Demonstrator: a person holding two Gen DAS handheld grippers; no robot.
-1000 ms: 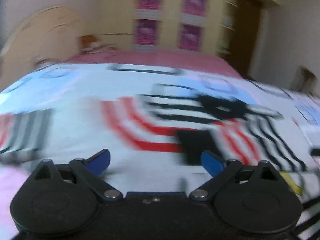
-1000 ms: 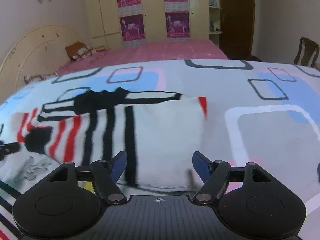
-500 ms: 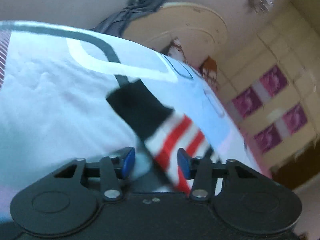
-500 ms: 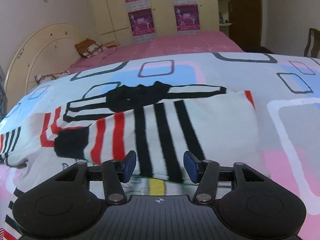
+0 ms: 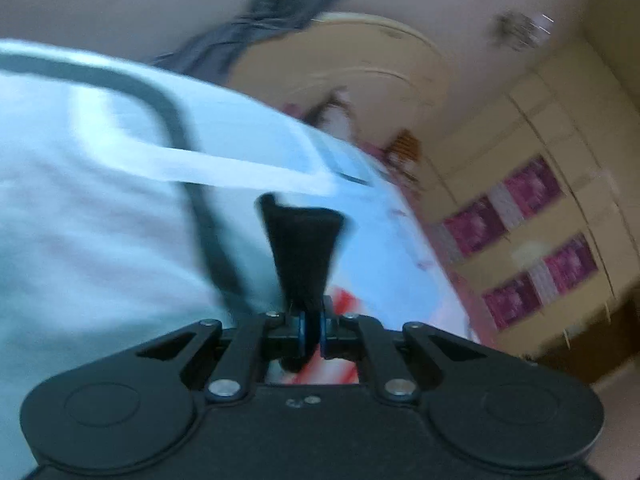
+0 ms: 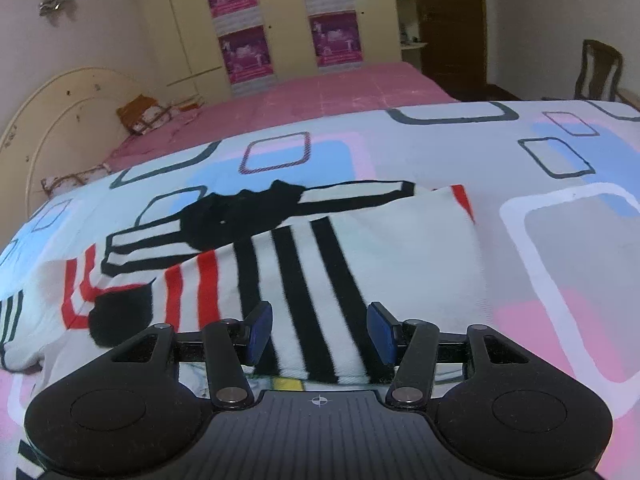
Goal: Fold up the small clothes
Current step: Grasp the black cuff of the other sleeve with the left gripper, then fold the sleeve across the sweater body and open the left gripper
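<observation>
**A:** Grippers first, since that's where the change is. The left gripper point(image 5: 311, 330) has gone from wide apart a second ago, to straddling the sleeve half a second ago, to now pinched tight on the black cuff point(image 5: 301, 240) of the striped sweater point(image 6: 320, 264). The cuff fans out above the blue pads point(image 5: 303, 330) and some red-and-white stripe shows below them. The left view is blurry and tilted hard, so that hand looks to be mid-swing.

**B:** And the right one?

**A:** The right gripper point(image 6: 320, 332) is parted, with nothing between its fingers. It has crept closer, though: the near hem of the sweater was out ahead of it before, and now the black stripes run right down between the pads, so it's hovering low over that edge. Can't tell if it's touching the cloth.

**B:** Where's the sweater itself?

**A:** Spread on the patterned bedsheet point(image 6: 560, 240), collar away from the right camera, white body toward the right and the red-striped sleeve off to the left. The pink bedspread point(image 6: 340, 88) and headboard point(image 6: 60, 104) sit behind it.

**B:** So the fold has started?

**A:** My read is yes. With the cuff now held, the sleeve is ready to be carried in across the body. The right hand seems set to pin or grab the hem.
</observation>
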